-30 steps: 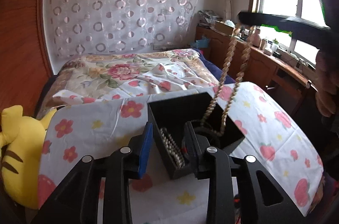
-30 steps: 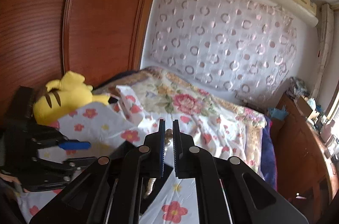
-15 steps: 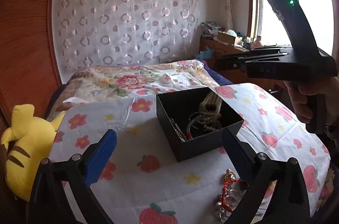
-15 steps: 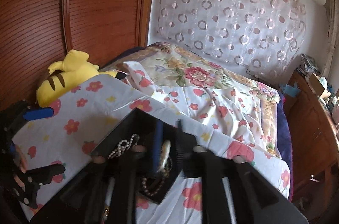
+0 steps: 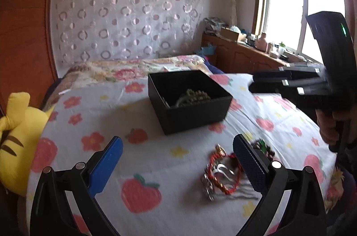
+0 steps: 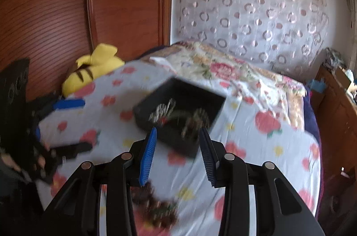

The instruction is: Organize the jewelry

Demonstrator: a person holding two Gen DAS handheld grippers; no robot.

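A black open box [image 5: 189, 100] stands on the flowered cloth and holds pearl and bead necklaces [image 5: 191, 97]. It also shows in the right wrist view [image 6: 180, 111], blurred. A pile of loose jewelry with a red bracelet [image 5: 223, 171] lies in front of the box, beside my left gripper's right finger. My left gripper [image 5: 178, 160] is open wide and empty above the cloth. My right gripper [image 6: 177, 155] is open and empty, just in front of the box; dark beaded jewelry [image 6: 156, 207] lies under it. The right gripper also shows in the left wrist view [image 5: 290, 84].
A yellow plush toy [image 5: 15, 137] lies at the cloth's left edge. A bed with a floral quilt [image 5: 138, 68] is behind the box. A wooden wardrobe [image 6: 89, 1] is on the left, a wooden sideboard [image 5: 245, 55] under the window.
The right gripper lowered the twisted necklace into the box, opened and drew back. The left gripper let go of the box, opened wide and pulled back, bringing the loose jewelry pile into view.
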